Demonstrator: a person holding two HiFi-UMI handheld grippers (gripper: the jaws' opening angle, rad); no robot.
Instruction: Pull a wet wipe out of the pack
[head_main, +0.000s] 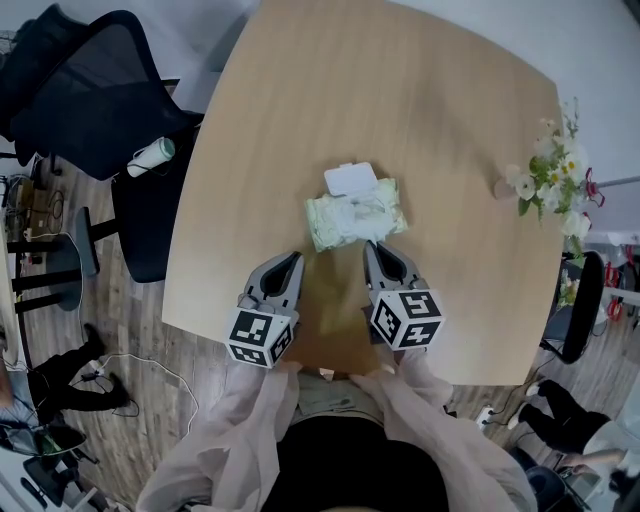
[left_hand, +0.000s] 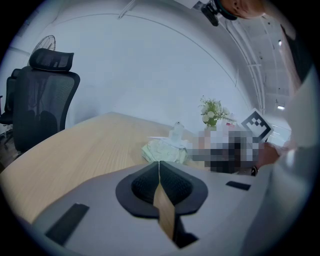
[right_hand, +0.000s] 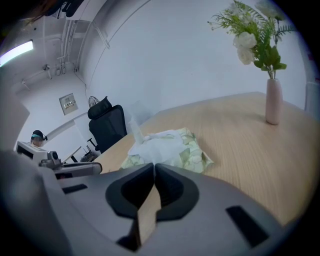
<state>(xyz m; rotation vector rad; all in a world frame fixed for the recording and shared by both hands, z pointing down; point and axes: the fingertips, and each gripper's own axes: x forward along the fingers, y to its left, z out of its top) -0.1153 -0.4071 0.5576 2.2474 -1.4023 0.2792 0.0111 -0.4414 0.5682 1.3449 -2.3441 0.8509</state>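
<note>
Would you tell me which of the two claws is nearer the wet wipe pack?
The right claw: its tip lies close by the near edge of the green wet wipe pack, while the left claw sits farther off.

No legible text. Cubes on left tool (head_main: 288, 260) and right tool (head_main: 376, 249) carry only black-and-white square marker codes. Wet wipe pack (head_main: 355, 215) print and wall plate (right_hand: 67, 103) too small to read.
</note>
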